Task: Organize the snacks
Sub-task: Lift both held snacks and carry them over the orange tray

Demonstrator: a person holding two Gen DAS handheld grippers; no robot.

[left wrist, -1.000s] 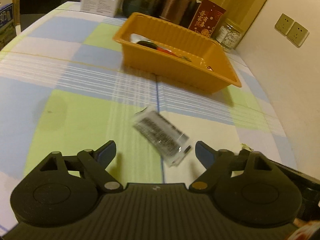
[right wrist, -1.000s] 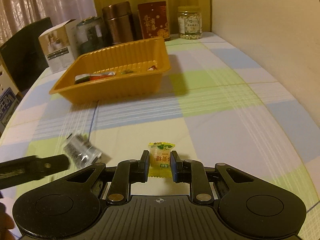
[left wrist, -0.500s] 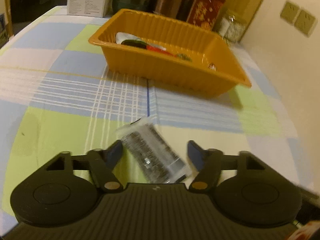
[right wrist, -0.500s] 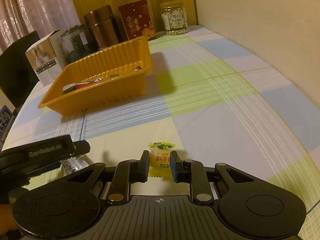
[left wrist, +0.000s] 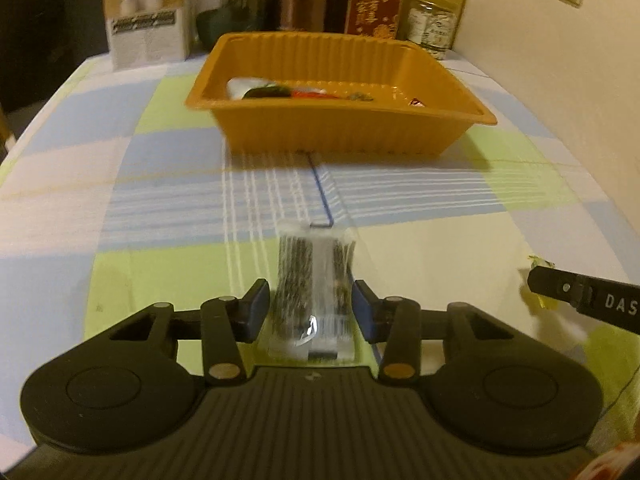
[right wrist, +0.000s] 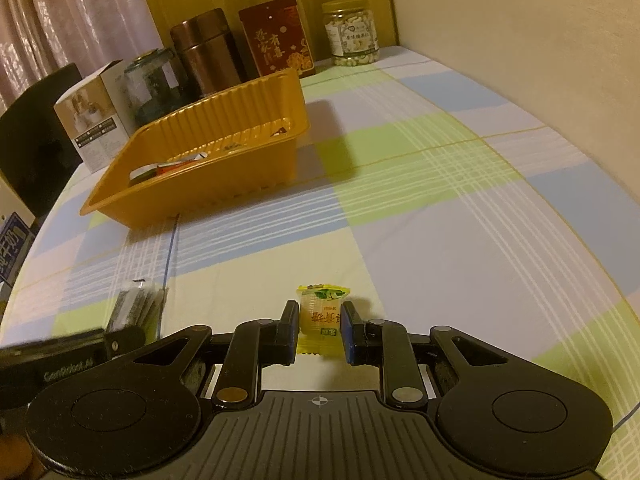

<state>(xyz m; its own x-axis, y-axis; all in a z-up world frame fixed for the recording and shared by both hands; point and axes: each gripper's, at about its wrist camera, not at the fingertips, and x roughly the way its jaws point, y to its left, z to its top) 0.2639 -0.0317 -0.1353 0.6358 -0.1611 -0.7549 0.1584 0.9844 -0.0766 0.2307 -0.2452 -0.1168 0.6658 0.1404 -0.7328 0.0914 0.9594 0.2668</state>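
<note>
A clear packet of dark snack sticks [left wrist: 314, 280] lies on the checked tablecloth between the fingers of my left gripper [left wrist: 311, 312], which has closed onto its sides. It also shows in the right wrist view [right wrist: 134, 306]. My right gripper [right wrist: 321, 326] is shut on a small yellow candy [right wrist: 321, 312] just above the cloth. The orange tray [left wrist: 340, 128] holds several snacks and stands straight ahead of the left gripper; in the right wrist view the tray [right wrist: 224, 168] is to the far left.
Behind the tray stand a white box [left wrist: 146, 12], a glass jar [left wrist: 232, 0], a brown canister [right wrist: 204, 52], a red box [right wrist: 278, 38] and a nut jar [right wrist: 354, 32]. A wall [right wrist: 520, 40] runs along the right table edge.
My left gripper moved forward and swung to straddle the clear packet, then closed on it. My right gripper kept hold of the yellow candy and turned slightly right.
</note>
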